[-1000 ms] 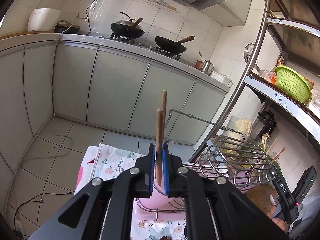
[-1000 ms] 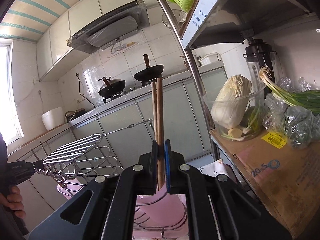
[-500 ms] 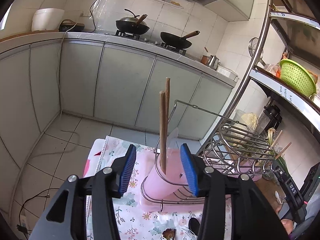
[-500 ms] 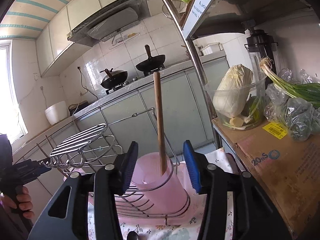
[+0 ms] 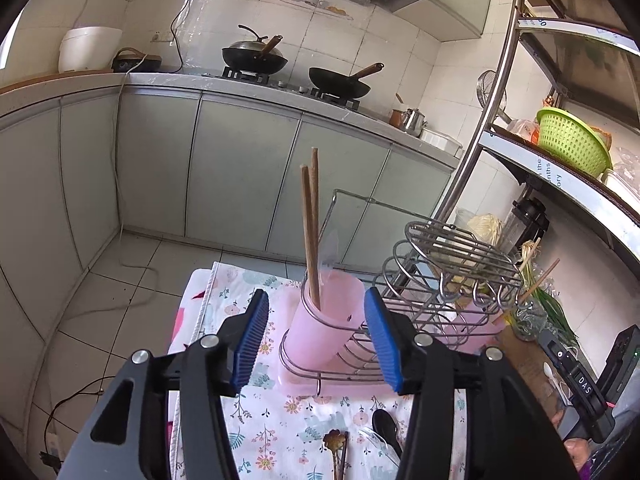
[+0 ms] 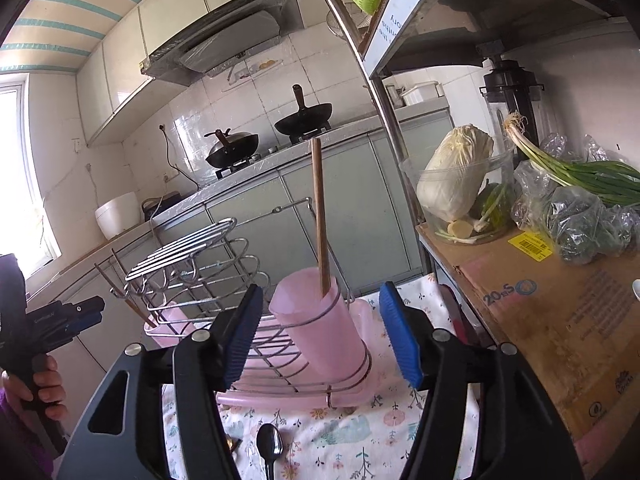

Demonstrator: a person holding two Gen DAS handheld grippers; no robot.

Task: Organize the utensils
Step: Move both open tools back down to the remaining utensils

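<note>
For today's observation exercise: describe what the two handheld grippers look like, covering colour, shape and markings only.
The left gripper and right gripper look alike: matte black angular bodies with cut-out openings, silver round bolt heads at the joints, and two fingers faced with ribbed blue pads. No cables or printed markings show on them.

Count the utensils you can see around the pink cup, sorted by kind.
Chopsticks standing in the pink cup: 2
Black spoon on the cloth: 1
Flower-headed gold spoon on the cloth: 1
Total: 4
</note>
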